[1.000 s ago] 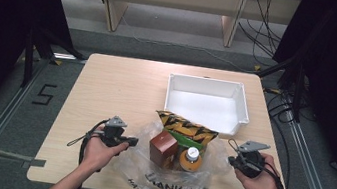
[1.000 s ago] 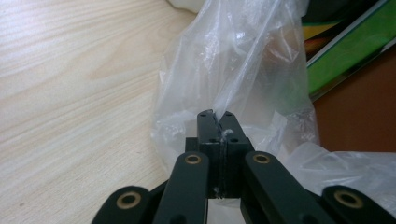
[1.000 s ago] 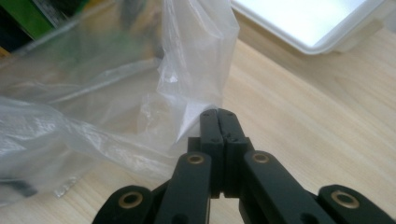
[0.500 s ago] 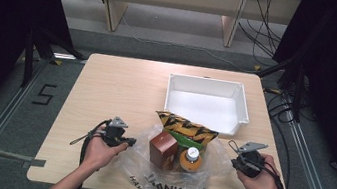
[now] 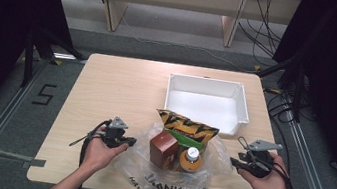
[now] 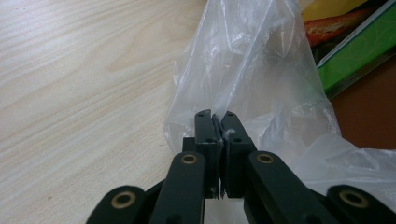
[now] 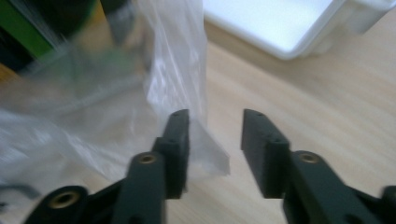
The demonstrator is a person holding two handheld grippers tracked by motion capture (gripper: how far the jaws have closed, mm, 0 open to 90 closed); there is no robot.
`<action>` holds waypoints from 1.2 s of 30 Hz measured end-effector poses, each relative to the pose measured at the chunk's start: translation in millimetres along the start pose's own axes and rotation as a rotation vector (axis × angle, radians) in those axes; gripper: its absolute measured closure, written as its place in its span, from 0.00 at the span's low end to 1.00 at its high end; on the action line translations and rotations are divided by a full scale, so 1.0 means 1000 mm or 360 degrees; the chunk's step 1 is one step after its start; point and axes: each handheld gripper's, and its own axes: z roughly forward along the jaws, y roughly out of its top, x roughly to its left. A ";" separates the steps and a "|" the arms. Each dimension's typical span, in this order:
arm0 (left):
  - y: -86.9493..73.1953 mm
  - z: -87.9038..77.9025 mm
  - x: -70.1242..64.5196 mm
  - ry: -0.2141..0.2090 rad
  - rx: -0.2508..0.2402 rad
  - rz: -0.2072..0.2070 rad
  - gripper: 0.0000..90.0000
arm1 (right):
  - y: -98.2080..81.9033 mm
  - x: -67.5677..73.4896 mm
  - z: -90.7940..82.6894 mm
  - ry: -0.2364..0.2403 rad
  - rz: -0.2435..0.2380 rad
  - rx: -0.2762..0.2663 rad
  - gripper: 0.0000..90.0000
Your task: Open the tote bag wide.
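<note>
A clear plastic bag [image 5: 172, 176] with yellow print is seen at the near edge of the wooden bench [image 5: 117, 87], just in front of the white tray [image 5: 205, 102]. Inside the bag, a brown box [image 5: 163, 149] is stood beside an orange bottle [image 5: 189, 159], with a yellow-and-black snack packet [image 5: 184, 126] and a green box [image 5: 189, 140] propped behind them, toward the tray. The left gripper [image 5: 130, 141] is held at the bag's left edge, its jaws clenched on a fold of the plastic [image 6: 243, 70], which is pinched between the pads. The right gripper [image 5: 234, 162] is held at the bag's right edge; its jaws have just been opening and are parted, a flap of the bag [image 7: 187, 93] lying between them against one pad [image 7: 179, 135] but not pressed from both sides.
</note>
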 end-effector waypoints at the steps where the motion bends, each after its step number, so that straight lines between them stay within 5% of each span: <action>1: 0.000 0.000 0.000 0.0003 -0.0003 0.0002 0.96 | 0.004 0.002 -0.010 0.0021 0.0025 -0.0077 0.59; 2: 0.000 0.000 0.000 0.0009 -0.0004 0.0007 0.96 | 0.004 0.002 -0.010 0.0021 0.0025 -0.0077 0.59; 8: 0.001 -0.004 -0.002 0.0021 -0.0042 0.0011 0.90 | 0.025 0.010 -0.043 0.0028 -0.0068 -0.0385 0.50; 14: 0.003 -0.011 -0.004 0.0028 -0.0125 -0.0029 0.80 | 0.035 0.016 -0.051 0.0056 -0.0089 -0.0537 0.47; 21: 0.007 -0.023 -0.007 0.0043 -0.0229 -0.0034 0.60 | 0.040 0.023 -0.053 0.0088 -0.0113 -0.0561 0.46; 24: 0.009 -0.029 -0.009 0.0052 -0.0288 -0.0033 0.57 | 0.042 0.026 -0.053 0.0097 -0.0099 -0.0599 0.46; 31: 0.012 -0.046 -0.013 0.0084 -0.0381 -0.0044 0.48 | 0.048 0.027 -0.056 0.0116 -0.0199 -0.0614 0.47; 33: 0.012 -0.051 -0.012 0.0092 -0.0401 -0.0031 0.46 | 0.050 0.031 -0.056 0.0125 -0.0158 -0.0649 0.47; 36: 0.011 -0.057 -0.013 0.0096 -0.0427 -0.0030 0.44 | 0.054 0.030 -0.057 0.0126 -0.0234 -0.0687 0.47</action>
